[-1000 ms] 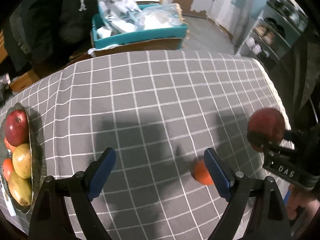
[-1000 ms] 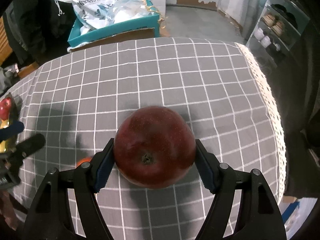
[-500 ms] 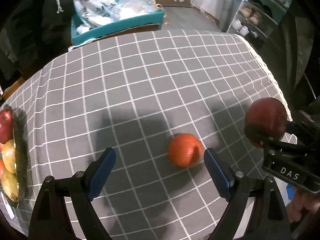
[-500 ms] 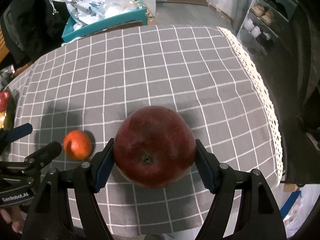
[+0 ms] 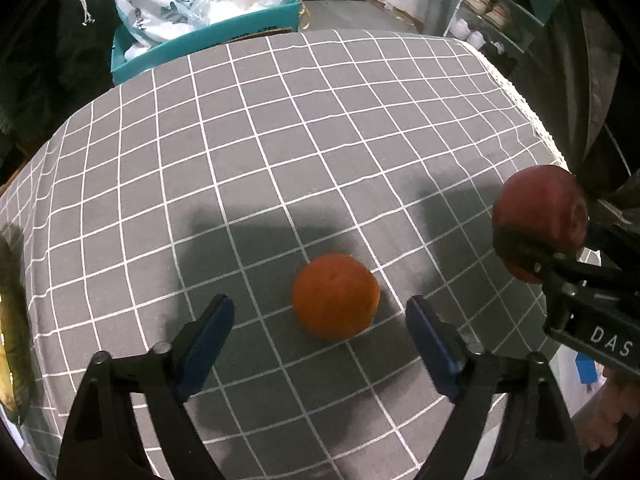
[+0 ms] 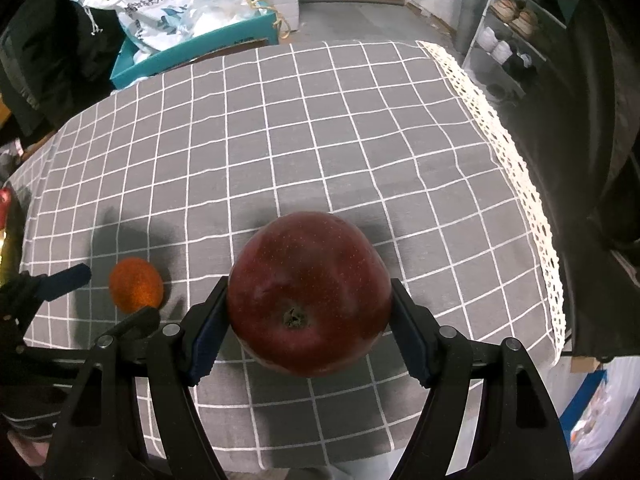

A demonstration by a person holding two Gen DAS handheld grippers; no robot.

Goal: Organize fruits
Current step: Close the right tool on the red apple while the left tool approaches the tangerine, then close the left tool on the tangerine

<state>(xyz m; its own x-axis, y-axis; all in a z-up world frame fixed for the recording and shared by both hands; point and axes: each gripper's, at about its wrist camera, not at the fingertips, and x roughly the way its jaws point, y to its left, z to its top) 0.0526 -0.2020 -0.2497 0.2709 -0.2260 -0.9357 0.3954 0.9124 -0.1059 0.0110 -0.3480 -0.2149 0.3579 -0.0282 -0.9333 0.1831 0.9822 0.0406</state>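
An orange [image 5: 335, 295] lies on the grey checked tablecloth [image 5: 280, 140]. My left gripper [image 5: 320, 326] hovers over it with its jaws closing; the orange sits between the blue pads, nearer the right one, and neither pad touches it. In the right wrist view the same orange [image 6: 136, 285] shows at the left between the left gripper's fingers [image 6: 68, 278]. My right gripper [image 6: 308, 324] is shut on a dark red apple [image 6: 309, 294], held above the cloth with its stem end toward the camera. That apple [image 5: 540, 222] appears at the right edge of the left wrist view.
A fruit dish [image 5: 12, 344] with yellow fruit sits at the table's left edge; a red fruit [image 6: 4, 200] shows there too. Behind the table stands a teal crate [image 5: 208, 36] with plastic bags. A lace trim [image 6: 520, 184] marks the right table edge, with a shoe rack [image 6: 516, 28] beyond.
The left gripper moved over the orange, which went from beside the right finger to between the pads, and its jaws narrowed. The fruit dish slid almost out of view. The apple stays gripped.
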